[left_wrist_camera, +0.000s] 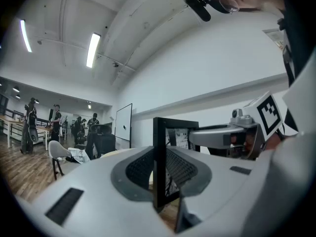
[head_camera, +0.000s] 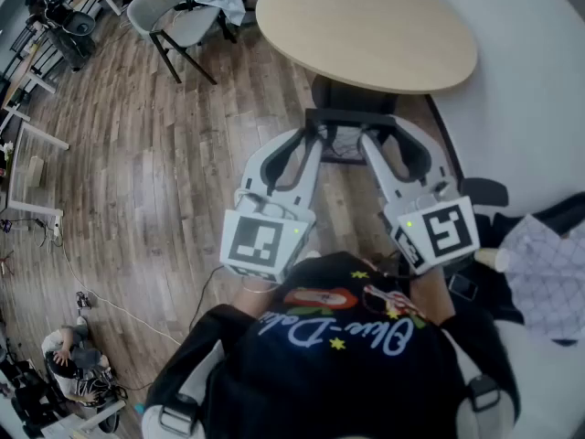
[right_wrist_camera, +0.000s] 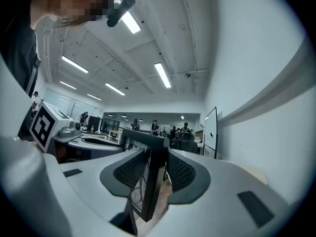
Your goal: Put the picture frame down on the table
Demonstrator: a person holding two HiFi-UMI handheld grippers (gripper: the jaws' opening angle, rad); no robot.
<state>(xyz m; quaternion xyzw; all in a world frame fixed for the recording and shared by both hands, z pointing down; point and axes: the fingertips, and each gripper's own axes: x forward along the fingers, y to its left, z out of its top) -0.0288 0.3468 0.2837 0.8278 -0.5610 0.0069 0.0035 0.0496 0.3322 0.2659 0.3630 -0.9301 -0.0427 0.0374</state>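
Two tools gripped the picture frame (left_wrist_camera: 159,147): our left tool (head_camera: 309,144) and right tool (head_camera: 373,144) pinched its side edges. We held it short of the worktop (head_camera: 366,26); setting it down remained.

Lower centre of the head view: pale blue script runs across the black shirt (head_camera: 352,335). It looks like "Blue" and "Del…", and I can't swear to the letters. The left marker cube (head_camera: 260,242) and right marker cube (head_camera: 445,230) show only black-and-white square patterns.
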